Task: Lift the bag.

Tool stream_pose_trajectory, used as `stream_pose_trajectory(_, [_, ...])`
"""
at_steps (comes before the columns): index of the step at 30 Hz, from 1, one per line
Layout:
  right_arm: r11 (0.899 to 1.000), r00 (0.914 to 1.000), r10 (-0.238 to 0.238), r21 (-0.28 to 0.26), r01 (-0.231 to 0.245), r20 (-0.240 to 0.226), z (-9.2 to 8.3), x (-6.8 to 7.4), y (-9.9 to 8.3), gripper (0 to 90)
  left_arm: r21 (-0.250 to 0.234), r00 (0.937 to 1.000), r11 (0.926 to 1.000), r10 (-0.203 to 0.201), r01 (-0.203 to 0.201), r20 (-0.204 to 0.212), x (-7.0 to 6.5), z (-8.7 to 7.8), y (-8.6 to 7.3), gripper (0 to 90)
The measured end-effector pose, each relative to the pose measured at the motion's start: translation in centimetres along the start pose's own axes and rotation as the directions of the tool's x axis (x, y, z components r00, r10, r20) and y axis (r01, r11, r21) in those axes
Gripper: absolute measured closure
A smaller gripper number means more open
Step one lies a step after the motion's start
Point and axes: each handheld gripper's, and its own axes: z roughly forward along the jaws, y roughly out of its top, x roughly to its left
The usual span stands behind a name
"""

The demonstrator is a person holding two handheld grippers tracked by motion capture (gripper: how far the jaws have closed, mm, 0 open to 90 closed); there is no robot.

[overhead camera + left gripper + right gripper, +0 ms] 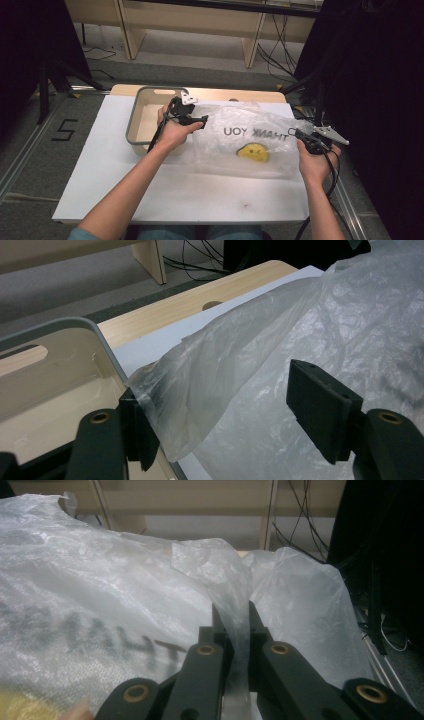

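Thin clear plastic bag [252, 142], limp and slippery, is pinched at its handle by right gripper [231, 630]; left gripper [220, 415] is open, bag edge draped between; best regripped there.

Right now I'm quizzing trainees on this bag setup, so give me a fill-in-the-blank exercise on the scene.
1. The right tool is shut on a strip of the ____ bag.
2. The left tool stands ____, with the bag's edge lying against one jaw.
3. Under the words THANK YOU the bag shows a ____ smiley.
4. The grey-rimmed tub sits to the bag's ____ in the high view.

Missing words: plastic; open; yellow; left
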Motion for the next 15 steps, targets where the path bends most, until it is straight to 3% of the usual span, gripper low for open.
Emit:
stream_pose_trajectory(2, [1.000,0.9999,0.008,-0.004,-0.008,0.009,-0.09,-0.10,0.08,90.0,0.021,0.9999,0.9997,0.013,-0.013,-0.004,0.19,-0.01,-0.14,31.4])
stream_pose_trajectory(5, [1.000,0.9997,0.011,-0.003,-0.011,0.023,-0.19,-0.35,0.18,90.0,0.040,0.9999,0.9992,0.000,0.001,-0.011,0.61,0.05,-0.39,30.6])
stream_pose_trajectory(9, [1.000,1.0000,0.001,-0.008,-0.001,-0.001,-0.19,-0.23,0.32,90.0,0.028,0.9999,0.9996,-0.003,0.003,-0.015,0.68,-0.07,-0.42,30.3])
stream_pose_trajectory(15, [1.000,1.0000,-0.001,-0.021,0.001,0.002,-0.13,-0.01,0.43,88.0,0.020,0.9998,0.9997,0.018,-0.017,-0.008,0.31,-0.46,-0.41,30.7])
